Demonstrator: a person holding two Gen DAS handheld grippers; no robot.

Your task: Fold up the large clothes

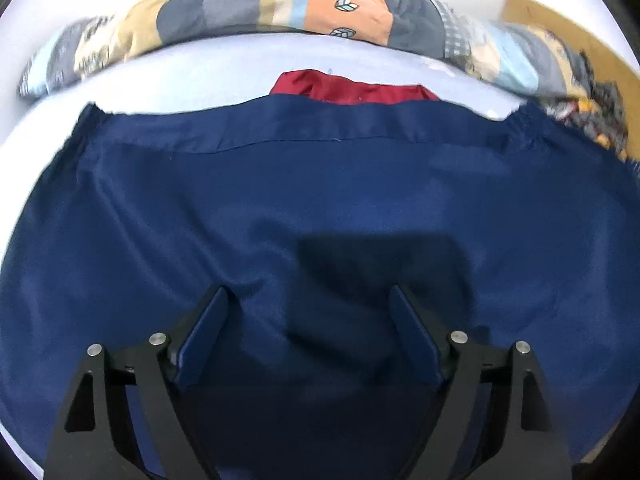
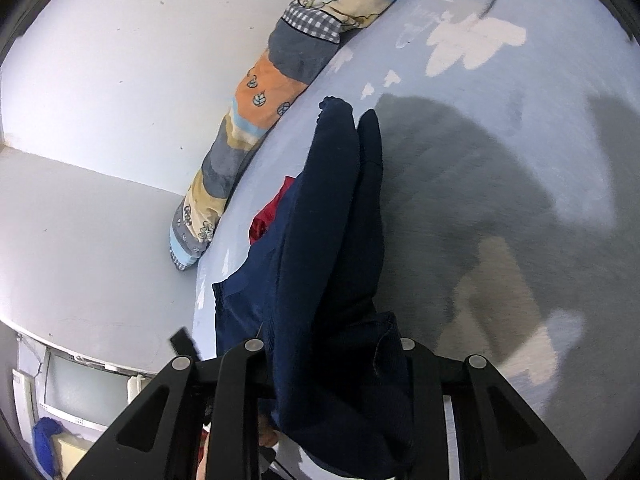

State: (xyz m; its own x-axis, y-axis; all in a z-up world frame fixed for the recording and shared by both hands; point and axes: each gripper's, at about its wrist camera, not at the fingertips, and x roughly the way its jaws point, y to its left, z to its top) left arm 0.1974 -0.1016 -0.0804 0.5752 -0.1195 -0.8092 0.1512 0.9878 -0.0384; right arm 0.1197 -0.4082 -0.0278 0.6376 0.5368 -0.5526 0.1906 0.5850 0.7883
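Left gripper (image 1: 308, 296) spread above navy garment (image 1: 320, 200), right gripper (image 2: 332, 344) seemingly clamping it

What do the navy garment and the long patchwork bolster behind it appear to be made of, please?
Navy garment: looks like a thin, smooth woven fabric with a slight sheen, perhaps a synthetic; it falls in soft, shiny folds. Patchwork bolster: seemingly a soft, matte plush or fleece cover, judging by its fuzzy surface, though blur leaves that uncertain.
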